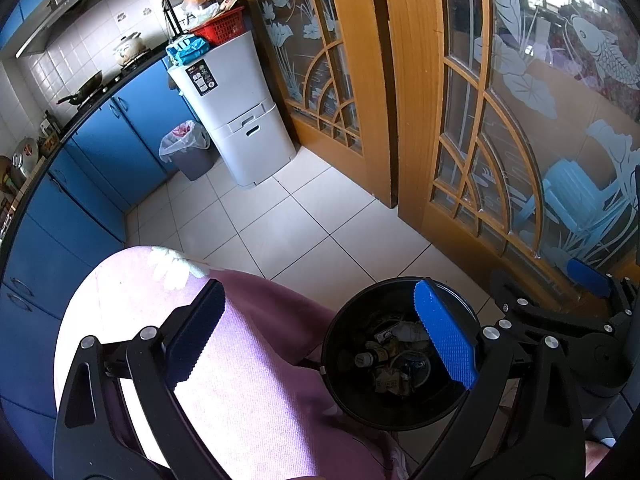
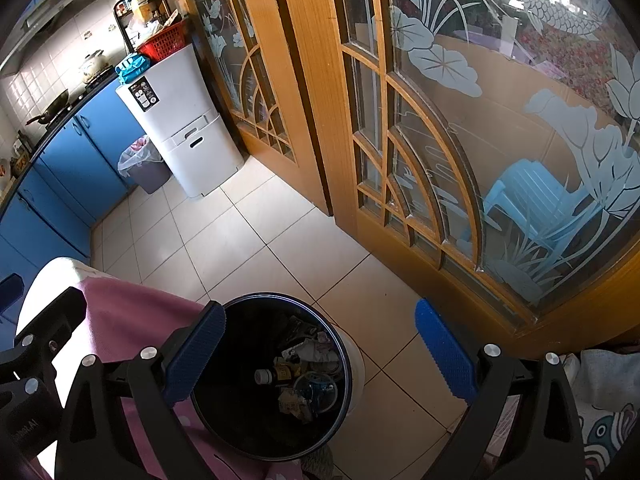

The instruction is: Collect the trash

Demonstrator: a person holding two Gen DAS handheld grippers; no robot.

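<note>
Both grippers' spread fingers (image 2: 444, 352) hover empty above trash bin (image 2: 340, 344).

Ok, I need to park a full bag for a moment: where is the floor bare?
Bare tile floor runs between the black trash bin and the white cabinet, bordered by the wooden glass doors and blue cupboards. Crowded: the lined grey bin fills the corner, pink cloth presses against the black bin.

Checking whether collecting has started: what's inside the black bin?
The black bin holds a small capped bottle, crumpled paper and wrappers; anything beneath that pile is hidden.
</note>
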